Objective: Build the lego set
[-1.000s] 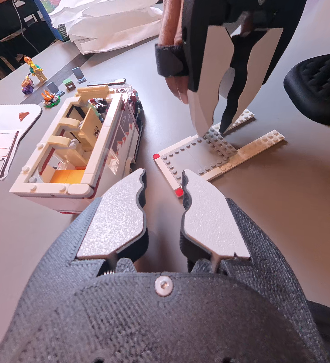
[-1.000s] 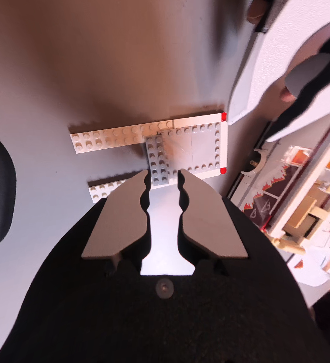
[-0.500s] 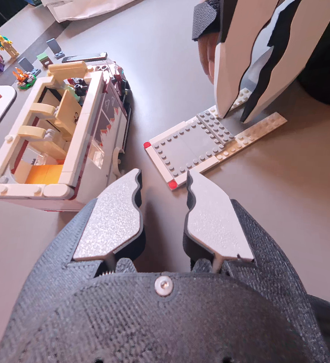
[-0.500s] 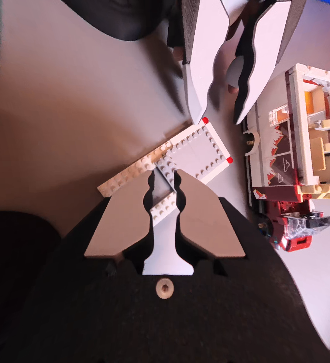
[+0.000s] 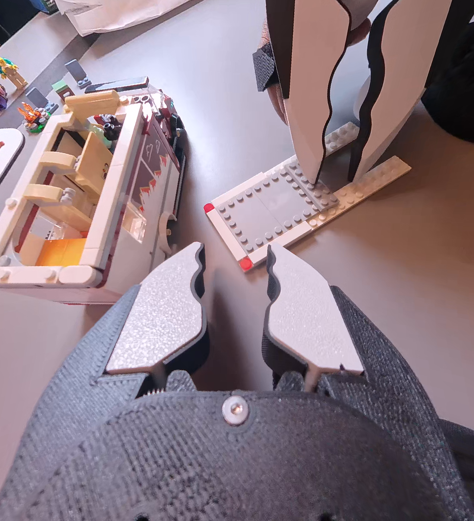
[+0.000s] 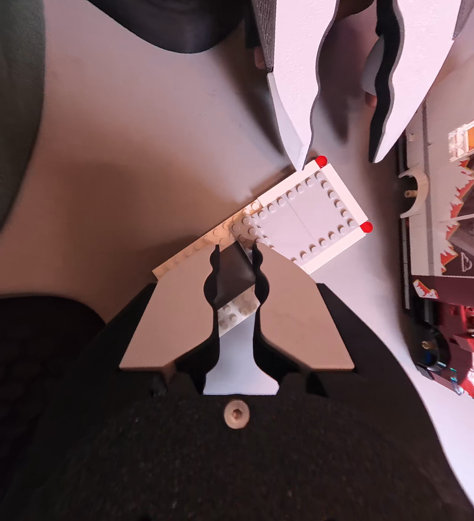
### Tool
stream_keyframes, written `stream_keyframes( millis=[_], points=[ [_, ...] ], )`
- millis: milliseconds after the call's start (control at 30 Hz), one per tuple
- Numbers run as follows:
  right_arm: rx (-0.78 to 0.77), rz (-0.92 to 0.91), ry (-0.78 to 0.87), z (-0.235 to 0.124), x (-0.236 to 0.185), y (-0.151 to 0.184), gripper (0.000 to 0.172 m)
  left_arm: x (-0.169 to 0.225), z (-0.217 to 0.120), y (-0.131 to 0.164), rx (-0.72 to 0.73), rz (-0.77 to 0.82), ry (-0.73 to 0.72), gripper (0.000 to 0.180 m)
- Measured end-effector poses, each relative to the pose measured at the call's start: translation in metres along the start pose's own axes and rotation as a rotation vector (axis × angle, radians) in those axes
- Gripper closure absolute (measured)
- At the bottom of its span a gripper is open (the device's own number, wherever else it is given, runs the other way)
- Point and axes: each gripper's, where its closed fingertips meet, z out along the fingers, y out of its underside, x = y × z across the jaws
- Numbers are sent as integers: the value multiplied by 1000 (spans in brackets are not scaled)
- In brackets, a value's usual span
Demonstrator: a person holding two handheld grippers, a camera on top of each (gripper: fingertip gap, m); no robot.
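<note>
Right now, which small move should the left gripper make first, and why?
Probably a short advance, so the red-cornered end of the flat brick plate comes between its fingers. The left gripper is open and holds nothing; that corner lies on the table just ahead of it. The right gripper already stands on the plate's far end, one fingertip on the studded grey strip.

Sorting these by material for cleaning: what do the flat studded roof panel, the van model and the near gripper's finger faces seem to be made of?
Roof panel: apparently moulded hard plastic, slightly glossy; crisp studs, smooth grey tiles.
Van model: the same brick plastic, with clear window pieces.
Left gripper fingers: pale pebbled faces over dark ridged bodies, probably printed plastic; unconfirmed.
</note>
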Motion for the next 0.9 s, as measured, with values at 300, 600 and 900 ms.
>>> stream_keyframes(
  millis=[300,600,900],
  points=[
    [21,-28,10,-1,5,-9,150,0,0,0,-2,-1,-1,139],
    [-65,-213,-13,1,5,-4,155,0,1,0,-4,-1,2,140],
    [-147,-359,-50,2,8,5,156,0,0,0,0,-11,5,140]
  ],
)
